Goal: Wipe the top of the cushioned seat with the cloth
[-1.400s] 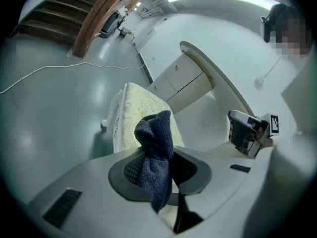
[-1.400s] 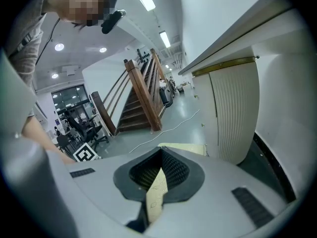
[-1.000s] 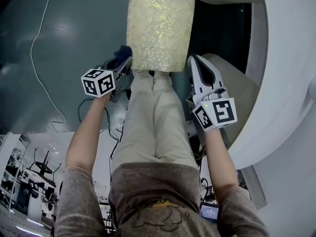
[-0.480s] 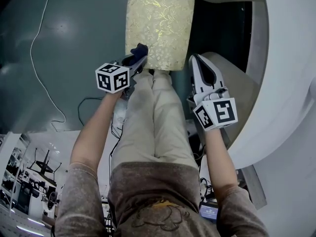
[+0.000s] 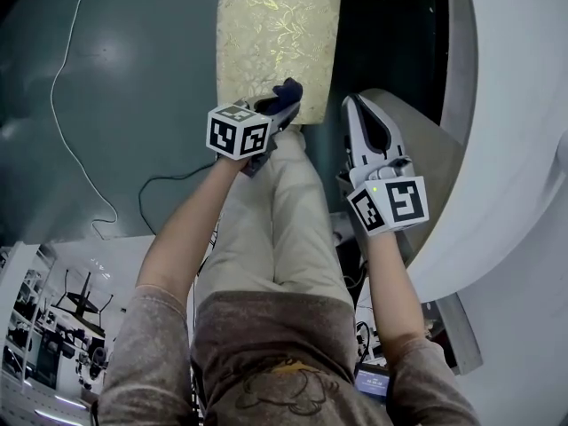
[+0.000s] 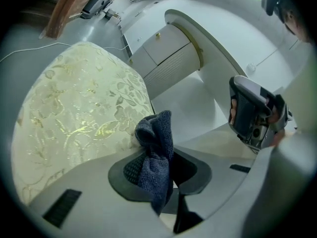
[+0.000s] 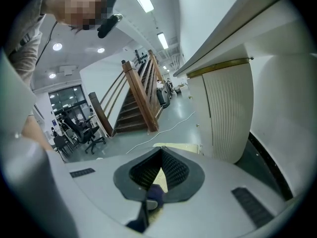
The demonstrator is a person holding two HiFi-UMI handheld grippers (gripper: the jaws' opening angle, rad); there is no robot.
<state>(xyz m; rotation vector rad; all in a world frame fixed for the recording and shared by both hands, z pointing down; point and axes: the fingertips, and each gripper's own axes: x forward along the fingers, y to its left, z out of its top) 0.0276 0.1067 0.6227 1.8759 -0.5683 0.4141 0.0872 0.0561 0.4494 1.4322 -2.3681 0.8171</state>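
**Step in hand (judged):** wiping stroke at its start. The left claw (image 5: 282,103), clenched on the bunched blue cloth (image 5: 288,90), sits at the near edge of the cushioned seat (image 5: 277,34), right of centre; contact between cloth and fabric cannot be confirmed.

**Next move calls for:** pressing the cloth onto the gold-patterned top, then sweeping toward the far edge in overlapping passes.

**Right claw** (image 5: 352,106): closed, holding nothing, near the seat's right side and apart from it.

**Surroundings:** person's legs (image 5: 280,211) just near the seat; white cable (image 5: 67,87) on the floor, far left; curved white wall (image 5: 524,149) at right.

**Obstructions:** none seen on the seat top.
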